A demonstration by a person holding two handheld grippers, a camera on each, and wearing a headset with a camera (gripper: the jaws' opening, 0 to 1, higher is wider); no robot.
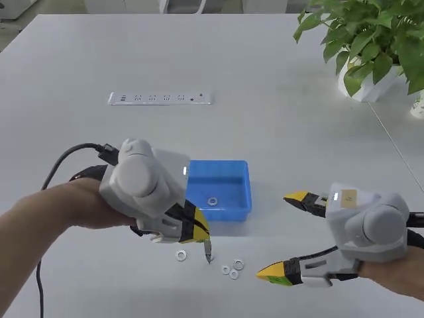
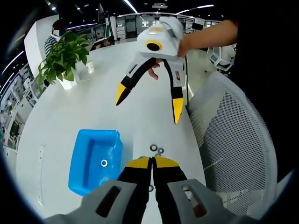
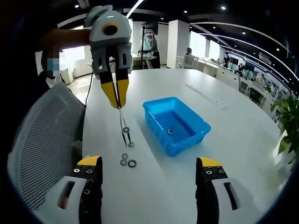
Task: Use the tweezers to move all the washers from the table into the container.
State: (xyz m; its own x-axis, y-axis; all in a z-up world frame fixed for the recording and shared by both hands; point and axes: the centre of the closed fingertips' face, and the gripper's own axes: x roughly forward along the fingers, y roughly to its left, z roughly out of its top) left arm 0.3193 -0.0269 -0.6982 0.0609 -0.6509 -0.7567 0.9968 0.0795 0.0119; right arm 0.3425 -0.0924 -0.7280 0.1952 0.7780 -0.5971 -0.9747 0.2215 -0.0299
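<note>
My left gripper [image 1: 199, 233] [image 2: 152, 161] is shut on thin metal tweezers [image 1: 207, 250] [image 3: 122, 119]. Their tips point down close to the white table, beside a loose washer [image 1: 181, 255] [image 3: 125, 129]; I cannot tell whether the tips hold one. Three more washers [image 1: 233, 269] [image 3: 127, 161] lie together just right of the tips. The blue container [image 1: 228, 173] [image 2: 81, 163] [image 3: 192, 136] stands behind them with one washer [image 1: 212, 201] [image 2: 103, 163] [image 3: 171, 131] inside. My right gripper [image 1: 283, 235] [image 3: 148, 163] is open and empty, to the right of the washers.
A white power strip [image 1: 159, 99] lies farther back on the table. A potted plant [image 1: 371, 40] stands at the far right corner. A mesh chair [image 2: 233, 140] [image 3: 42, 140] is at the near table edge.
</note>
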